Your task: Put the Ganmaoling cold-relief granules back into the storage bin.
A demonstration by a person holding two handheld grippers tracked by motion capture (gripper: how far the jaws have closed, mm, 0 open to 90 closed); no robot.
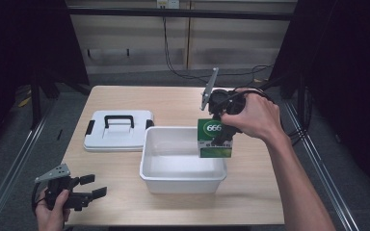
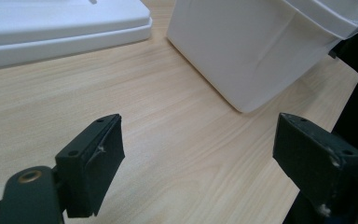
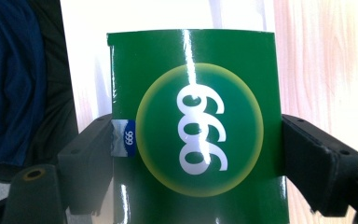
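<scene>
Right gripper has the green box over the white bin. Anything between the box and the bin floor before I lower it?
Nothing visible. The right gripper holds the green box over the right side of the white bin, whose floor looks bare. The lid lies apart on the table, left of the bin. The left gripper is open by the table's near-left corner.

Hidden and cut-off parts

In the right gripper view the green box runs off the bottom edge, and the jaws cover strips of its two sides; its small blue label is partly tucked behind one jaw, its print too small to read. In the high view the right hand hides most of the right gripper. In the left gripper view the white lid and white bin are cropped by the top edge.
</scene>
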